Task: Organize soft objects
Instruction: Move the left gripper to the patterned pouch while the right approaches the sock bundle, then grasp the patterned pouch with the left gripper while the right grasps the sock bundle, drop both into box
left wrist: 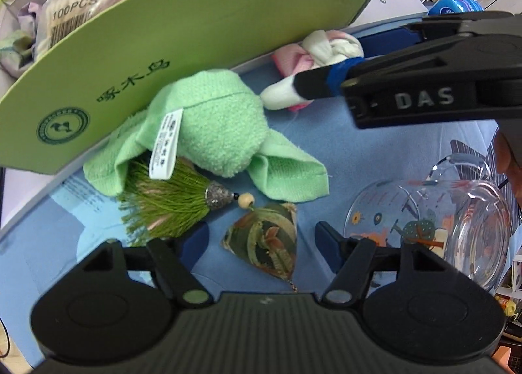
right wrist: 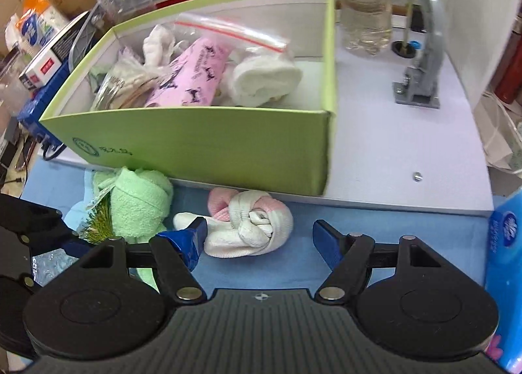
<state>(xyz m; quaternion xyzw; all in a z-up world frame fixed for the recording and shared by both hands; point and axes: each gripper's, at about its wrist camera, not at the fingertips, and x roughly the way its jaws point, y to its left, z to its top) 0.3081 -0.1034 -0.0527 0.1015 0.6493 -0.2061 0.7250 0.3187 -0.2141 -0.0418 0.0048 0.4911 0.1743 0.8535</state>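
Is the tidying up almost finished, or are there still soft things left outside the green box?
Partly done: the green box already holds several soft things. Neither gripper holds anything. The left gripper straddles the patterned pouch; the right gripper straddles the knotted sock. The green towel also waits outside.

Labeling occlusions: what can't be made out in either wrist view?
- Green tassel: upper strands hidden under green towel, left wrist.
- Sachet: bottom tip behind left gripper body.
- Knotted sock: left end behind right gripper finger, right wrist.
- Box contents: lower layers buried.
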